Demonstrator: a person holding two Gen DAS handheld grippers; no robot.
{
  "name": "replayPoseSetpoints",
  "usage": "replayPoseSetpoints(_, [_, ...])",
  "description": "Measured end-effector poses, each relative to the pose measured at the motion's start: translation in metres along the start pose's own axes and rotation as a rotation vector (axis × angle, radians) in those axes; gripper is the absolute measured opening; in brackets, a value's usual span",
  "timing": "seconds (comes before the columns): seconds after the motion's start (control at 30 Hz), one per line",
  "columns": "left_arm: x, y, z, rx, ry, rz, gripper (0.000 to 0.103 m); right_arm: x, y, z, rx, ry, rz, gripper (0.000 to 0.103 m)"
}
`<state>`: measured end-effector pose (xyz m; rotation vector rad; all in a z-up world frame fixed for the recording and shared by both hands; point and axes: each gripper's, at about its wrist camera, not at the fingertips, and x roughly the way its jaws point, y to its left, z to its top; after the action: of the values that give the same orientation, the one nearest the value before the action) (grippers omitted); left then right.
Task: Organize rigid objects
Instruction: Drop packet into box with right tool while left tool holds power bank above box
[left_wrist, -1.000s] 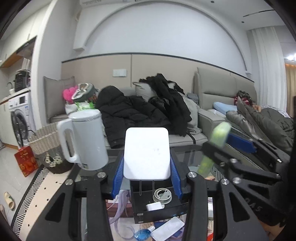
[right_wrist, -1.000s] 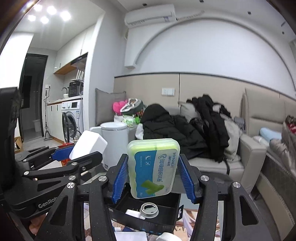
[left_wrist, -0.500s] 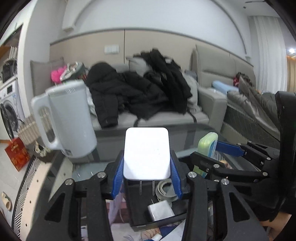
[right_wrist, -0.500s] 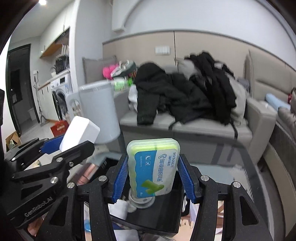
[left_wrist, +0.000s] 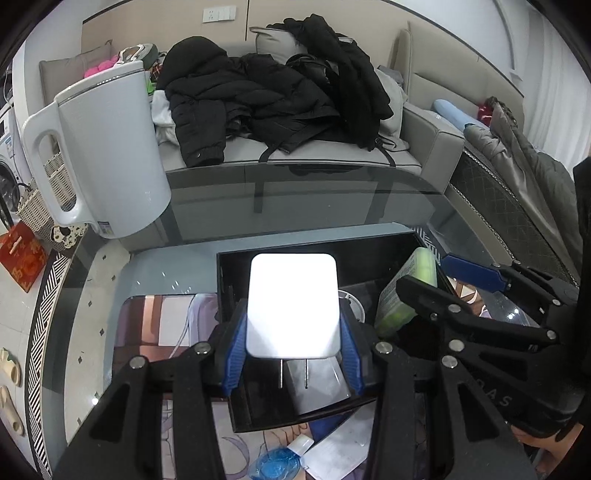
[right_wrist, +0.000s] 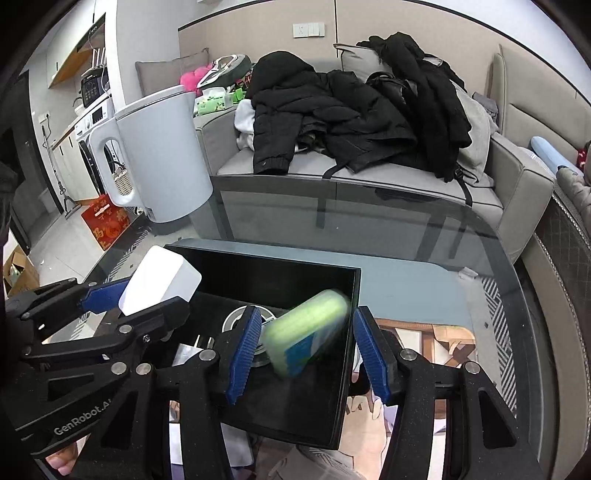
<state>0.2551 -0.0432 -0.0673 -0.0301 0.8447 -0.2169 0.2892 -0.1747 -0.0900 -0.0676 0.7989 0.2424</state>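
Green case (right_wrist: 308, 334) tilted, loose between right gripper (right_wrist: 304, 349) pads, over black tray (right_wrist: 347, 354)

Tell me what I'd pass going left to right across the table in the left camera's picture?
Kettle → white charger in the left tongs → green box → right tongs, all but the kettle over the black tray.

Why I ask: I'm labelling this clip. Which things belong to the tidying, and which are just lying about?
Job in hand:
- charger
- green box
- black tray

Lying about:
- kettle
- black coats
- basket
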Motion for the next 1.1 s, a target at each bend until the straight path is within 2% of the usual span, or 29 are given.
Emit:
replayPoseSetpoints(0.1, [0.000,0.002,0.000,0.001,-0.004,0.020,0.044,-0.002,-0.001,-0.001,0.004,0.009,0.003,0.054])
replayPoseSetpoints(0.17, [-0.004,0.004,0.002,-0.005,-0.016,0.028,0.050,-0.004,-0.001,-0.001,-0.001,0.011,0.000,0.054])
replayPoseSetpoints(0.23, [-0.010,0.007,0.002,-0.014,-0.040,0.029,0.063,-0.006,-0.001,-0.002,0.004,0.011,0.005,0.055])
replayPoseSetpoints(0.4, [-0.031,0.008,0.004,0.006,-0.085,0.003,0.066,-0.019,0.000,-0.001,0.001,-0.009,0.025,0.055])
replayPoseSetpoints(0.7, [-0.068,0.002,-0.007,0.078,-0.140,-0.034,0.073,-0.070,-0.001,-0.004,-0.023,-0.089,0.052,0.055])
replayPoseSetpoints(0.83, [-0.076,0.003,-0.022,0.106,-0.114,-0.036,0.073,-0.095,0.002,-0.013,-0.049,-0.094,0.065,0.055])
replayPoseSetpoints(1.1, [-0.080,0.000,-0.061,0.188,-0.009,-0.045,0.073,-0.119,0.014,-0.050,-0.122,0.011,0.133,0.055])
